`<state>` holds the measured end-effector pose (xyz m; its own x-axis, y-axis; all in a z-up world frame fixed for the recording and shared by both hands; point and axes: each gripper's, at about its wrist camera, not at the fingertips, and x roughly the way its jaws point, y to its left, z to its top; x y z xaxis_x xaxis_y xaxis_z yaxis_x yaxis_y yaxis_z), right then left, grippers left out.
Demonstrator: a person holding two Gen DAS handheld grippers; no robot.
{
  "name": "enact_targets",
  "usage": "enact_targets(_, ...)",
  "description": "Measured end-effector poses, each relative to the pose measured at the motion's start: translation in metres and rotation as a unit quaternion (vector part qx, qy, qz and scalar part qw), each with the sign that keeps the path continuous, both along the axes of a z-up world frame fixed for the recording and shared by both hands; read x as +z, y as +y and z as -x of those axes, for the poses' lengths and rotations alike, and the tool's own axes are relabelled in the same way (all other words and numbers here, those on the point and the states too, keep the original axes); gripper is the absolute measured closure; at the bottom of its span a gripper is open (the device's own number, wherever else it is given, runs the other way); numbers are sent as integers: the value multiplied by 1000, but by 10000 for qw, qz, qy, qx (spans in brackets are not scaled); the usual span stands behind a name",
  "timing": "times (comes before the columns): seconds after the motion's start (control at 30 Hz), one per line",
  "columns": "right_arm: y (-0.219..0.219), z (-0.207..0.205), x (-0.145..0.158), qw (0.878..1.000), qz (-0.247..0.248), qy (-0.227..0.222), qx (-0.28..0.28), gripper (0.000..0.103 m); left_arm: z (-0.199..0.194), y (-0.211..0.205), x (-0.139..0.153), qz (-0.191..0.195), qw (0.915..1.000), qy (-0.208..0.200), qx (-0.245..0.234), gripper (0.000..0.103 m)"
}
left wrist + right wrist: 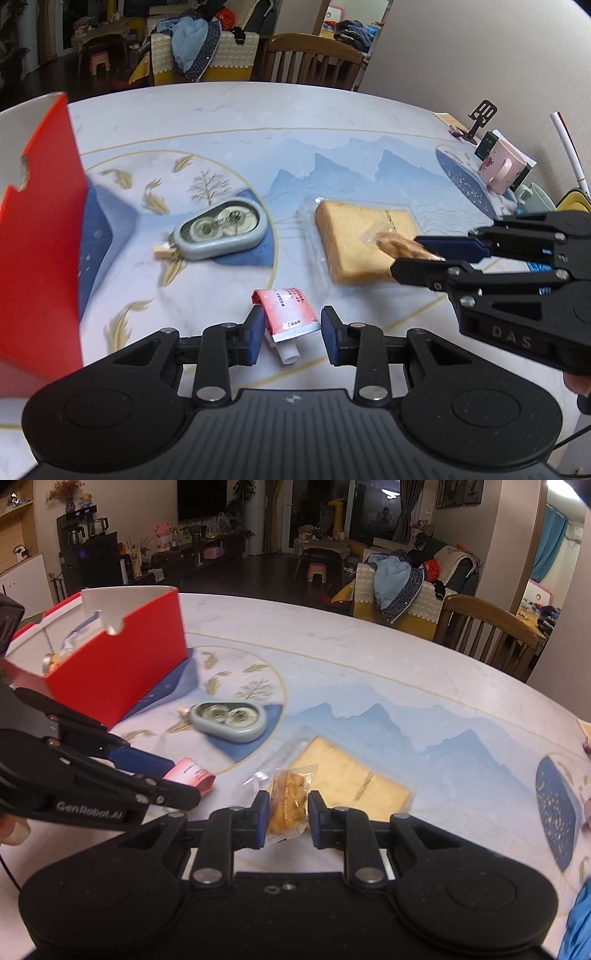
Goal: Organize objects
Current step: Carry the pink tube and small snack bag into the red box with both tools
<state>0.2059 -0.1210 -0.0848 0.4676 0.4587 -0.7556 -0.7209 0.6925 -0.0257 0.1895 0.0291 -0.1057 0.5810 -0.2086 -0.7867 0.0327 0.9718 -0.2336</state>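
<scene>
The left tool (292, 334) grips a pink tube (286, 314) between its pads, lifted off the desk (332, 110). The right tool (284, 818) clamps a wrapped snack (288, 801) above the bagged bread (343, 779). A red box (118, 664) stands left, beside a grey case (229, 720).

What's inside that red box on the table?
The right wrist view looks into the red box from above: a clear plastic packet and something small and round, yellowish, lie near its wall. The box's front wall hides the bottom, so anything deeper is unseen.
</scene>
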Motion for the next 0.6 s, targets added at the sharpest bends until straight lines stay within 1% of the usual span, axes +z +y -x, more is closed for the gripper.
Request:
enact_targets(0.2,4,22,11,9999,-145,67,28,82,19,8,9,19,10000,7,-6,71)
enact_targets(0.33,8,33,24,9995,-285,123,-2,82,33,14,18,115,9999,-8,1,71)
enact_targets(0.47,16,42,36,9989,-403,242,-30,82,46,25,32,216,9997,-62,-33,71)
enact_targets(0.6,28,54,48,9987,-477,201,13,82,59,41,45,277,9995,-131,-37,71)
